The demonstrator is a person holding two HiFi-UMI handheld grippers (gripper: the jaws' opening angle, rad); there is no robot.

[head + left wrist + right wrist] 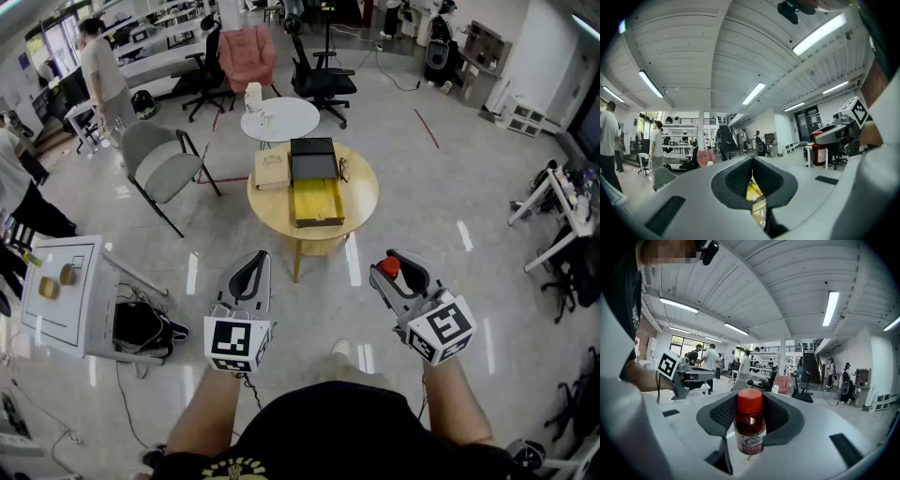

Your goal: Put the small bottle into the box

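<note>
A small red bottle (750, 426) with a red cap stands upright between the pads of my right gripper (750, 414), which is shut on it. In the head view the right gripper (395, 269) hangs in the air at lower right with the bottle's cap (389, 266) showing at its tip. My left gripper (250, 270) is at lower left, level with it, shut and empty, pads meeting (751, 172). The box (318, 202), open with a yellow inside and a black lid behind it, lies on the round wooden table (362, 199) ahead, well beyond both grippers.
A tan flat case (271, 171) lies on the table left of the box. Behind stands a small white round table (279, 119). A grey chair (159, 165) is at the left, a white cart (58, 292) and black bag (141, 328) nearer. People stand far left.
</note>
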